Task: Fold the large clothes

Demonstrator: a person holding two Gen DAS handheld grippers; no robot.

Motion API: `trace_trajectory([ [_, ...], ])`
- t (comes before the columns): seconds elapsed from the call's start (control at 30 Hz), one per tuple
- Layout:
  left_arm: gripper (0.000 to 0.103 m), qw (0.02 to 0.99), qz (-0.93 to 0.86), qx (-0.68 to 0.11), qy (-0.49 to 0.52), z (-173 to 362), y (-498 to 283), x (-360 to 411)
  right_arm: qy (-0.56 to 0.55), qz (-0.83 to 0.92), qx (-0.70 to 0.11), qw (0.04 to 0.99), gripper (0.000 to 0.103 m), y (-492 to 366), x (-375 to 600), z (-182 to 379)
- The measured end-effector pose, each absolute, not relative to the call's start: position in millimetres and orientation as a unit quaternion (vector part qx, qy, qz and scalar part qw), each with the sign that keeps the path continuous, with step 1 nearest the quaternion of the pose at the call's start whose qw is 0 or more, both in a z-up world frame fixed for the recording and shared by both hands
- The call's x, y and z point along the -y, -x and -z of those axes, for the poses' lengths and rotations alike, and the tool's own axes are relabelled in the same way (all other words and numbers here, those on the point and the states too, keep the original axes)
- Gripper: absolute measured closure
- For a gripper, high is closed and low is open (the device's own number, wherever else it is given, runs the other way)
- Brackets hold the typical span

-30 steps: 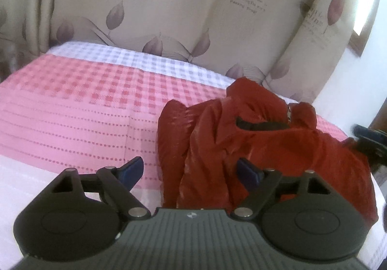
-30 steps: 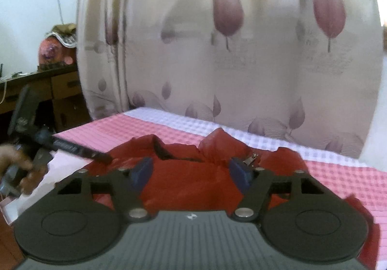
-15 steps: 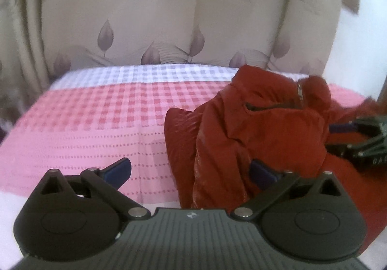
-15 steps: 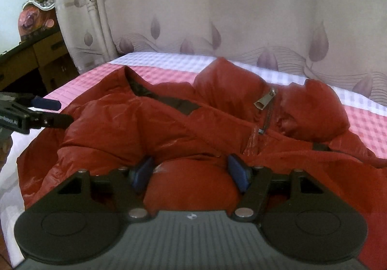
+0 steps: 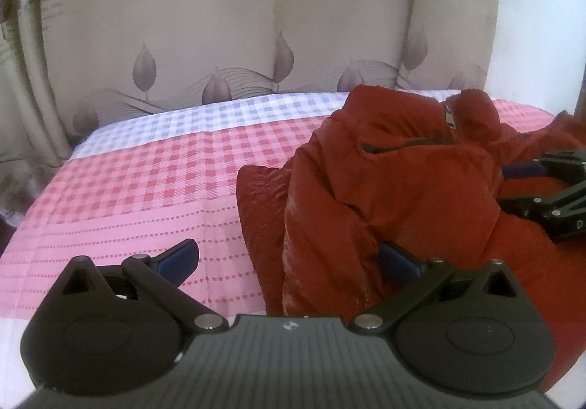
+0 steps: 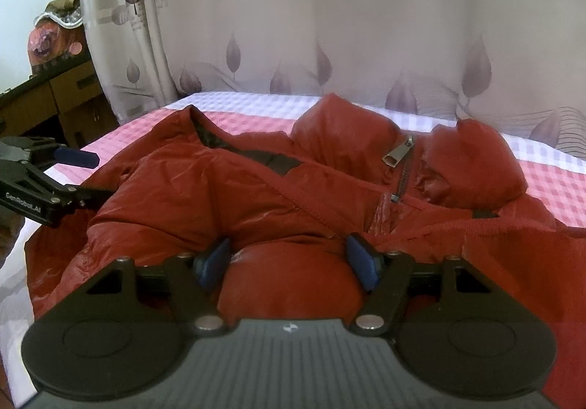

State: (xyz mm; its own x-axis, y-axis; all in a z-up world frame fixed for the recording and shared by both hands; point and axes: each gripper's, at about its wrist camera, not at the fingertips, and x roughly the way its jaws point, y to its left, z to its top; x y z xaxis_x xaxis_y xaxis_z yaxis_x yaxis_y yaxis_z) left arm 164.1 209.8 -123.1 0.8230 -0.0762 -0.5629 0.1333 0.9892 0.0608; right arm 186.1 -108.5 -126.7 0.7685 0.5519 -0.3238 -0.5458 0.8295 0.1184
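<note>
A red puffer jacket (image 5: pixel 403 189) lies crumpled on the bed, with its zipper pull (image 6: pixel 397 154) near the collar. My left gripper (image 5: pixel 289 258) is open at the jacket's left edge; its right finger presses into the red fabric, its left finger is over the bedspread. My right gripper (image 6: pixel 289 258) is open, low over the jacket's front with a bulge of fabric between its fingers. The right gripper also shows in the left wrist view (image 5: pixel 549 189), and the left gripper shows in the right wrist view (image 6: pixel 44 181).
The bed has a pink and white checked bedspread (image 5: pixel 146 181). A beige curtain with leaf print (image 5: pixel 256 24) hangs behind the bed. A wooden cabinet (image 6: pixel 55 97) stands at the left in the right wrist view.
Both grippers have dropped closer to the jacket. The left gripper has opened wider at the jacket's left edge. The right gripper now has fabric between its fingers.
</note>
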Motion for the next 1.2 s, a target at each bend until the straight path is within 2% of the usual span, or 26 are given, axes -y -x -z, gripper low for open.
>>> trace_trajectory([
  [0.3, 0.000, 0.950, 0.079, -0.297, -0.051, 131, -171, -216, -0.018, -0.291, -0.167, 0.942, 0.033, -184, 110, 128],
  [0.53, 0.001, 0.922, 0.193, -0.333, 0.053, 147, -192, -261, -0.020, -0.289, -0.159, 0.944, 0.033, -182, 110, 130],
  [0.6, 0.015, 0.902, 0.239, -0.345, 0.096, 156, -200, -272, -0.020, -0.288, -0.157, 0.945, 0.033, -181, 111, 131],
  [0.7, 0.027, 0.880, 0.290, -0.350, 0.137, 167, -208, -279, -0.022, -0.286, -0.151, 0.946, 0.032, -179, 111, 133],
  [1.03, 0.032, 0.823, 0.369, -0.366, 0.229, 182, -219, -269, -0.032, -0.285, -0.141, 0.947, 0.032, -175, 114, 137],
  [1.07, 0.042, 0.825, 0.361, -0.363, 0.241, 185, -220, -267, -0.033, -0.285, -0.140, 0.948, 0.032, -175, 114, 137],
  [1.2, 0.065, 0.836, 0.317, -0.337, 0.294, 178, -200, -265, -0.041, -0.286, -0.137, 0.948, 0.032, -175, 116, 138],
])
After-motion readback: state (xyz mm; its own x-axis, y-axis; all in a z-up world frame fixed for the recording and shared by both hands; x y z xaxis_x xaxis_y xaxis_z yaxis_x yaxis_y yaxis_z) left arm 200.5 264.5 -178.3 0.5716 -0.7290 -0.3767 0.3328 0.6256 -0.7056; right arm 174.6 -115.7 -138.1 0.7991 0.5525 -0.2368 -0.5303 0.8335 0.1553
